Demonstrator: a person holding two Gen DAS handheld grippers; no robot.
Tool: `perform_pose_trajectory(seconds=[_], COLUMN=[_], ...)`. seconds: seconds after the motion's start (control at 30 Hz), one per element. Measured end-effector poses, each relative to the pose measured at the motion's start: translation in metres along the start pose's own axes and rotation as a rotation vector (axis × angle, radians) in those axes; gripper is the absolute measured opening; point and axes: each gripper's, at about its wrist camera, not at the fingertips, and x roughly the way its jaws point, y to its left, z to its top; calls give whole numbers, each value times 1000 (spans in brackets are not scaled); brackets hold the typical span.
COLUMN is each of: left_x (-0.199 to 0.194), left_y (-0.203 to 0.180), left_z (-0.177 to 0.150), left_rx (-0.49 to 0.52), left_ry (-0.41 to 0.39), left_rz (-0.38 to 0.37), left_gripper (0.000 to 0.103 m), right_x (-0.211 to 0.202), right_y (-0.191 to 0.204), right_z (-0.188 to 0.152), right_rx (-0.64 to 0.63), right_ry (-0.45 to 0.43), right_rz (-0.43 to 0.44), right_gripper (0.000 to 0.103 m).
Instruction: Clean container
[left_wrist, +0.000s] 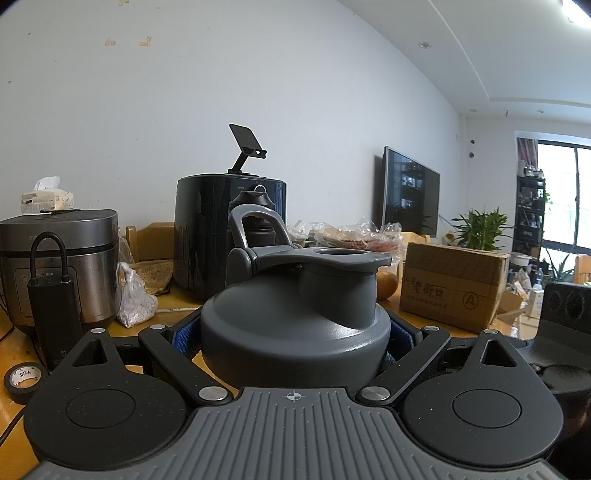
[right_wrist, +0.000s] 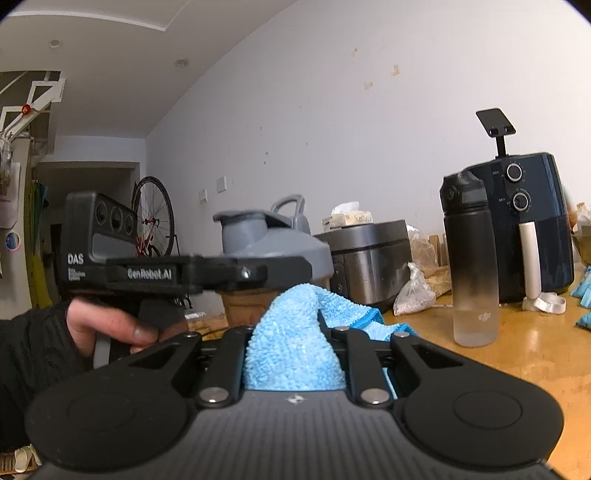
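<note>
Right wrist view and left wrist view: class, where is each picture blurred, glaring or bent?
Right wrist view: the left gripper with the grey shaker bottle lid is soft, the blue cloth sharper, and wall lines bow. Left wrist view: the window is blown out, the lid is crisp, and the ceiling edge curves.

We looked level along each gripper, close in. Both views shared the grey-lidded container (left_wrist: 295, 325) and air fryer (right_wrist: 532, 221)

Left claw (left_wrist: 295, 345) clamps grey shaker lid (left_wrist: 295, 325).
</note>
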Motion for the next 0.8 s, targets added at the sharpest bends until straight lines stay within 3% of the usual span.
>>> perform_pose_trajectory(seconds=[0.4,0.63,0.8], left_x=[0,0,0], left_y=[0,-1,-1], left_z=[0,0,-1], left_rx=[-1,-2,-3], left_ry=[0,-2,-2], left_rz=[-1,-2,-3], left_gripper=[95,95,95], right_x=[15,17,14], right_y=[-10,-11,-10], right_z=[-43,-46,-42], right_rx=[38,37,46], right_ry=[201,216,175], right_rz=[-10,-7,-5], right_gripper=[11,11,11])
